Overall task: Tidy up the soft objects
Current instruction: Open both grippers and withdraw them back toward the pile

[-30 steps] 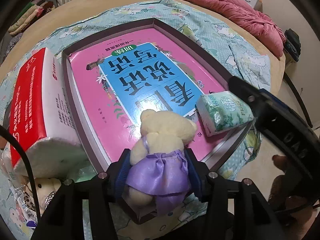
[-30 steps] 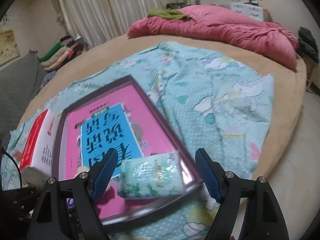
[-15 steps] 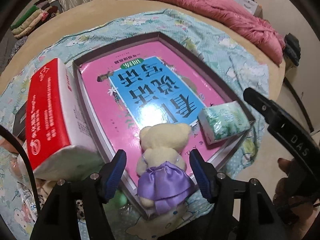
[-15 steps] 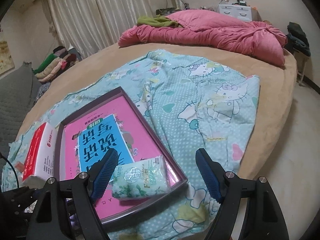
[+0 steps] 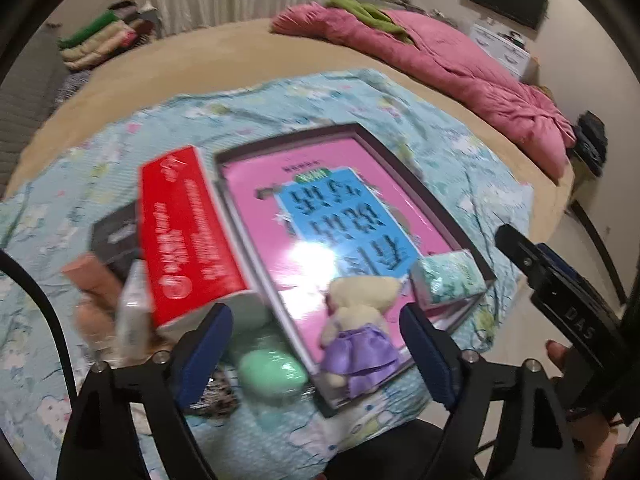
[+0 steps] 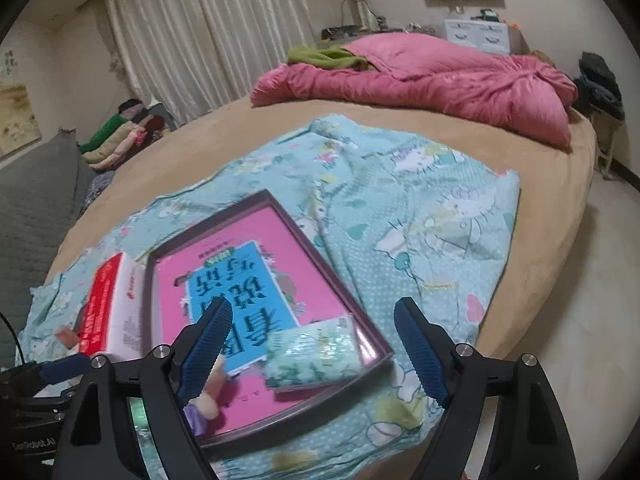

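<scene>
A cream teddy bear in a purple skirt lies in the near corner of a dark-rimmed tray lined with a pink and blue book cover. A green-patterned tissue pack lies in the tray's right corner, also in the right wrist view. My left gripper is open and empty, raised above the bear. My right gripper is open and empty, above the tissue pack. The bear's head shows partly behind the right gripper's left finger.
A red and white tissue box stands left of the tray, with a mint-green soft object, a small box and other toys beside it. A teal cartoon sheet covers the round bed; a pink duvet lies at the back.
My left gripper let go of the bear, opened wide and drew back and up. The bear stays in the tray. My right gripper also rose away from the tissue pack.
</scene>
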### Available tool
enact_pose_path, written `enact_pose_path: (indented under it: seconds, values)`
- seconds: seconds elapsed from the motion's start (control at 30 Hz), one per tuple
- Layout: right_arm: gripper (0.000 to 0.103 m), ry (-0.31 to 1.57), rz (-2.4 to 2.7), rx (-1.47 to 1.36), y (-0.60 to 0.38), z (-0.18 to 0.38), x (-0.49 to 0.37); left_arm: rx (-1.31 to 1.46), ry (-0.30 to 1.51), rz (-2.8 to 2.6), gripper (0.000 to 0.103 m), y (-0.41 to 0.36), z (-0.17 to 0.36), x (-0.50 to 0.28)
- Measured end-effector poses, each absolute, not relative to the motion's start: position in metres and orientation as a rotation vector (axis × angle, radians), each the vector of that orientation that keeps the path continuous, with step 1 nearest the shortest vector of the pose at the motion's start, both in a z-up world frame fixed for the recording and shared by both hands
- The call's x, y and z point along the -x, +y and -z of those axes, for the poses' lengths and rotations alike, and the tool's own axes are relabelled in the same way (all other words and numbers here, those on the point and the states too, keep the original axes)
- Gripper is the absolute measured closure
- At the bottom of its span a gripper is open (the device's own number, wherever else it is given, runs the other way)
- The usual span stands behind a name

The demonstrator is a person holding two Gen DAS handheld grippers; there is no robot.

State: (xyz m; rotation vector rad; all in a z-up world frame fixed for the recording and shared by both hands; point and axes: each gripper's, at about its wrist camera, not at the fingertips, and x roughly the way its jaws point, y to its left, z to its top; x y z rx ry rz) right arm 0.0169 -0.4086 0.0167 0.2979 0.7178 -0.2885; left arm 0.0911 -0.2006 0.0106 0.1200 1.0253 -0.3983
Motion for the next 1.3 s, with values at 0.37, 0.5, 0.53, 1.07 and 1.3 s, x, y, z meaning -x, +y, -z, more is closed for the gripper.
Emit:
enact_pose_path:
  seconds: [0.37,0.5,0.53,1.07,1.3]
  values:
    - [0.017,0.676,0.224,-0.275,-0.371,-0.053,-0.006,-0.104,0.951,0.318,0.015,-0.162,-0.043,-0.072]
    - [0.016,0.666,0.196,-0.264,-0.355,-0.062,-0.003,-0.089,0.941,0.304,0.015,-0.149,-0.050,-0.066]
    - [0.016,0.664,0.190,-0.262,-0.353,-0.064,-0.003,-0.084,0.934,0.301,0.015,-0.146,-0.053,-0.064]
    - [0.014,0.635,0.092,-0.174,-0.306,-0.089,0.006,0.035,0.893,0.183,0.015,-0.055,-0.087,-0.057]
    - [0.014,0.633,0.038,-0.151,-0.285,-0.096,0.008,0.057,0.889,0.129,0.015,-0.023,-0.095,-0.053]
